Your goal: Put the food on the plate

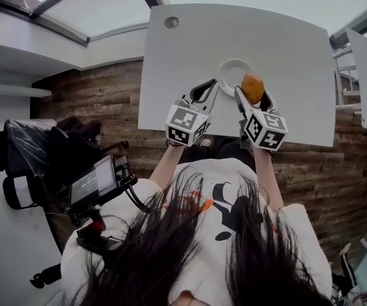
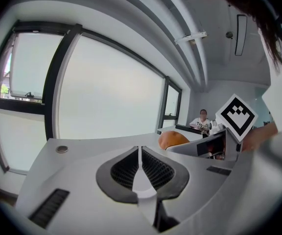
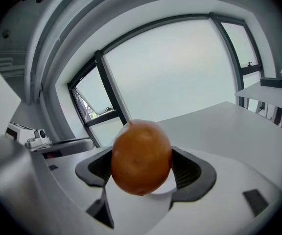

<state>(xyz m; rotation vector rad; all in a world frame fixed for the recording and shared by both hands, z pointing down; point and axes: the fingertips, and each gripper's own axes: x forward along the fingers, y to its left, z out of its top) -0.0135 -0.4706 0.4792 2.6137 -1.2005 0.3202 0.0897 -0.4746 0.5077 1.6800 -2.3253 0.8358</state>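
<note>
Smooth food [image 3: 141, 156]; matt table [image 1: 190, 62]; wooden floor [image 1: 107, 101].

Your head camera looks steeply down from above onto the table [image 1: 190, 69]. Each gripper camera sits low and close behind its jaws, facing across the table toward the windows [image 2: 106, 92]. All three views share the food [image 1: 252, 88].
</note>
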